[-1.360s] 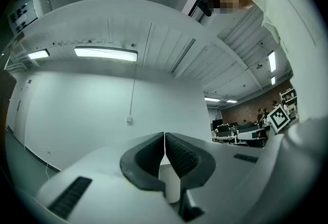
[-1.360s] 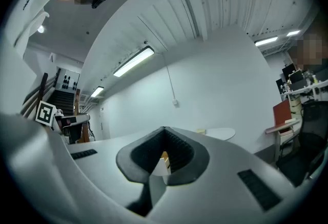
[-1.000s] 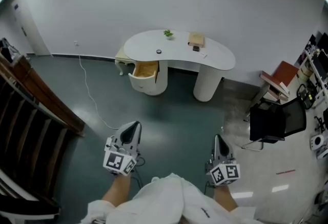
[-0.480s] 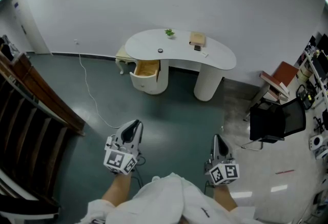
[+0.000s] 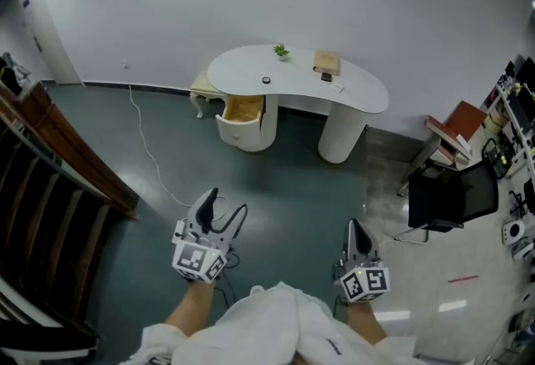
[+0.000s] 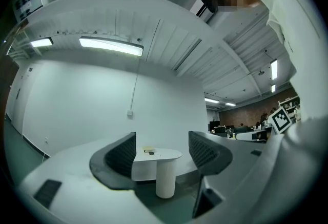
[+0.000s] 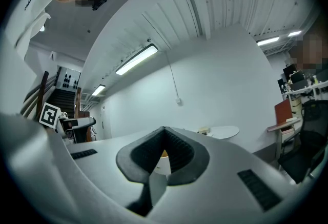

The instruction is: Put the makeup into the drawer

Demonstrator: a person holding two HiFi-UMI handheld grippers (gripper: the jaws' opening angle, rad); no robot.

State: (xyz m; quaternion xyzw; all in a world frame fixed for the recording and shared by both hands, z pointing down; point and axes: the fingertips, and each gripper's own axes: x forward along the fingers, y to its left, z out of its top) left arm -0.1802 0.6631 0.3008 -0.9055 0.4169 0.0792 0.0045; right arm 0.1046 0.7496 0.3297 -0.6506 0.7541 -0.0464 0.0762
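Note:
A white curved table (image 5: 359, 92) stands by the far wall, its left pedestal drawer (image 5: 242, 111) pulled open and showing a wooden inside. On the top lie a tan box (image 5: 327, 63), a small dark piece (image 5: 325, 78) beside it, a small round dark item (image 5: 267, 80) and a little green plant (image 5: 281, 51). My left gripper (image 5: 227, 201) hovers over the floor well short of the table; its jaws have just been opening and stand wide with nothing between them, framing the table (image 6: 156, 155) in the left gripper view. My right gripper (image 5: 354, 225) is shut and empty, its pads (image 7: 177, 148) pressed together.
A black office chair (image 5: 451, 192) and a reddish chair (image 5: 456, 125) stand at the right. A dark wooden stair rail (image 5: 50, 163) runs along the left. A white cable (image 5: 146, 150) trails over the green floor. A cream stool (image 5: 199, 92) sits behind the table's left end.
The left gripper's jaws went from shut to wide open. Both grippers and the view have edged slightly toward the table.

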